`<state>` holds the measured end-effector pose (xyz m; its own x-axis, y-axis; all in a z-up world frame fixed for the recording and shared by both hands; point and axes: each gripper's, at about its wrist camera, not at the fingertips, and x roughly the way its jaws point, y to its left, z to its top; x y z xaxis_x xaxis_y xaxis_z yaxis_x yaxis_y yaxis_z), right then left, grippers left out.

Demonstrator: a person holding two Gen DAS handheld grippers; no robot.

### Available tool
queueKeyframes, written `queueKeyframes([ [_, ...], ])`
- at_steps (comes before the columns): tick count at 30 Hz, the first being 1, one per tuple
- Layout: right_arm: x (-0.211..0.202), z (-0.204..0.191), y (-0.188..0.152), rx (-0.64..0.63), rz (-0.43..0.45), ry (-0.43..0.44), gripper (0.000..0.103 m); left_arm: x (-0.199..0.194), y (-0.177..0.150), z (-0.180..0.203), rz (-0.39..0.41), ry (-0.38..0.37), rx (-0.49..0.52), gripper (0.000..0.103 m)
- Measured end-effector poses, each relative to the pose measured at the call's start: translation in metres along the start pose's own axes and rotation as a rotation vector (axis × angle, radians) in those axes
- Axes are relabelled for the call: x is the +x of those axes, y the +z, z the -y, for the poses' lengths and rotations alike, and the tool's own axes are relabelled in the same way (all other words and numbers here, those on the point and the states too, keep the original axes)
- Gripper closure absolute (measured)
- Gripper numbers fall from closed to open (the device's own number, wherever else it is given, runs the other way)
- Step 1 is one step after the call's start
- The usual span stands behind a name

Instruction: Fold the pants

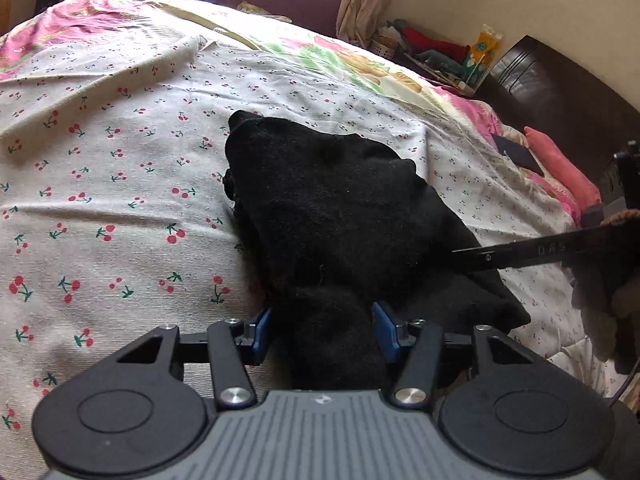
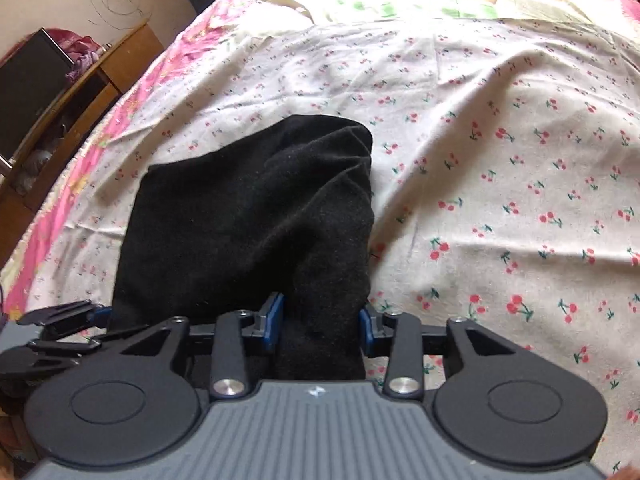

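Observation:
The black fleece pants (image 1: 340, 208) lie in a folded heap on the cherry-print sheet (image 1: 112, 200). A thick bunch of their near edge fills my left gripper (image 1: 322, 332), and both blue pads press on it. In the right wrist view the pants (image 2: 248, 208) spread away to the left. Another thick fold stands between the pads of my right gripper (image 2: 322, 328), which is shut on it. One of the right gripper's fingers (image 1: 520, 254) reaches in over the pants from the right. The left gripper's fingers (image 2: 60, 314) show at the lower left beside the fabric.
A pink floral blanket (image 1: 360, 64) covers the far part of the bed. A dark headboard (image 1: 560, 92) and a pink pillow (image 1: 560, 168) are at the right. A wooden cabinet (image 2: 80, 92) with a dark screen (image 2: 28, 88) stands by the bed's other side.

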<state>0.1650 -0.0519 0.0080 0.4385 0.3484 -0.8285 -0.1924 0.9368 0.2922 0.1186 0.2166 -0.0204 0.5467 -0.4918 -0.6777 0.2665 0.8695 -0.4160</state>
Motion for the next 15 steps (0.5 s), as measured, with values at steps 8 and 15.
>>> queueKeyframes([
  [8, -0.069, -0.013, -0.061, -0.086, 0.276, -0.047, 0.052, -0.032, -0.003, 0.029, 0.111, 0.124, 0.162, 0.036],
  [15, -0.036, -0.014, -0.081, -0.083, 0.164, -0.079, 0.052, -0.018, -0.008, 0.01, 0.026, 0.182, 0.051, 0.019],
])
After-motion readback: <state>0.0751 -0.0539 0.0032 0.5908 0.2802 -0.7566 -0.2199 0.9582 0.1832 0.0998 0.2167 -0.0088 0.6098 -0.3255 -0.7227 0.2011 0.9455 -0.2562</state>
